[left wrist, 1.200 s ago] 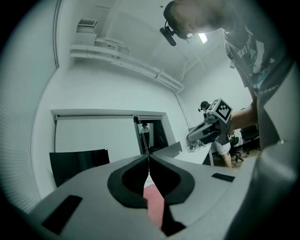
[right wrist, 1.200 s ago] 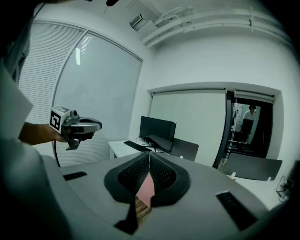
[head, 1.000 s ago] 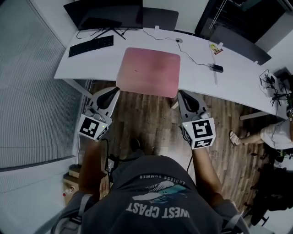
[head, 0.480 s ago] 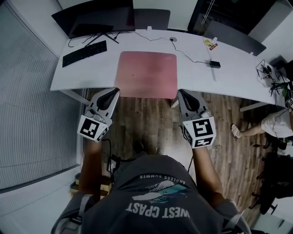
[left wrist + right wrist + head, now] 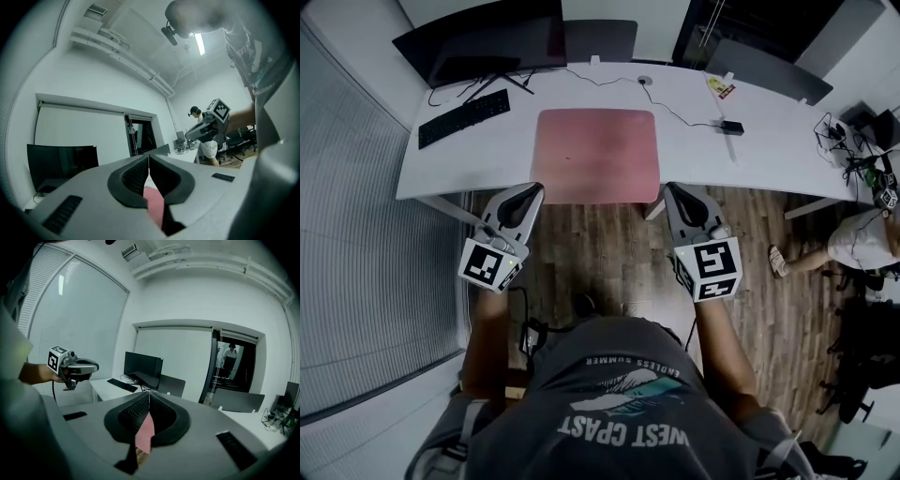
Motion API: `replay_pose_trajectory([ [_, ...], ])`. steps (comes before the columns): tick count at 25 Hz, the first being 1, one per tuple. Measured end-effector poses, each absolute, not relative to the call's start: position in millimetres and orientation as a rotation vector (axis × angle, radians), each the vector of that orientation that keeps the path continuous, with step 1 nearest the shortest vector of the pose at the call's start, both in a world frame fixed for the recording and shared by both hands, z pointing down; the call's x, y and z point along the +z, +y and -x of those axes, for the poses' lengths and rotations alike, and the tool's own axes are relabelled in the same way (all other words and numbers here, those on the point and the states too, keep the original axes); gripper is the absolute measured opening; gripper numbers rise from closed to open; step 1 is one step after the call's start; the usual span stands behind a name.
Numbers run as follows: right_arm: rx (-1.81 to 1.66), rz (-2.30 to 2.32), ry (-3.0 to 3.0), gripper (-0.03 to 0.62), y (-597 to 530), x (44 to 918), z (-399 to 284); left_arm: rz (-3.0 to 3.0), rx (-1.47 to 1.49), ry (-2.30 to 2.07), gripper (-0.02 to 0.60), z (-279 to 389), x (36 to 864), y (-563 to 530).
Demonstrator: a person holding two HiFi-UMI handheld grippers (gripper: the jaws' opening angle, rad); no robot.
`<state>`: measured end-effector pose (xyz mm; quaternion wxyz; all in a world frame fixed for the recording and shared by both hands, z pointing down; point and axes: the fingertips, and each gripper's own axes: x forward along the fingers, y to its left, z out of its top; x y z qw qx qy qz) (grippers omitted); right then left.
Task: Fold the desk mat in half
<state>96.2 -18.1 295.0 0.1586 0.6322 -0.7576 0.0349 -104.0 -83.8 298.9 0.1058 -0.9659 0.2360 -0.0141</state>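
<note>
I'm reaching forward, left gripper [image 5: 532, 192] and right gripper [image 5: 672, 192] side by side, each clamping a near corner of the mat [image 5: 595, 155] at the desk [image 5: 769, 159] edge.

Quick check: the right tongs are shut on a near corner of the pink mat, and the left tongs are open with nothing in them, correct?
Not quite. The left tongs are neither open nor empty: the left gripper view shows their jaws closed on the pink mat, at its other near corner. The right tongs are shut on a near corner of the mat, as you said.
</note>
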Motion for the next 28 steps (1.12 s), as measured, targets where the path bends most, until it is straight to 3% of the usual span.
replay_pose_trajectory([
  [14, 0.107, -1.778, -2.142, 0.028, -63.6, 314.9, -91.5, 2.909, -0.043, 0.728, 0.023, 129.3, 332.1, -131.5],
  [28, 0.314, -1.698, -2.12, 0.031, -131.1, 429.3, -110.1, 3.022, -0.32, 0.944, 0.023, 167.1, 452.2, -194.1],
])
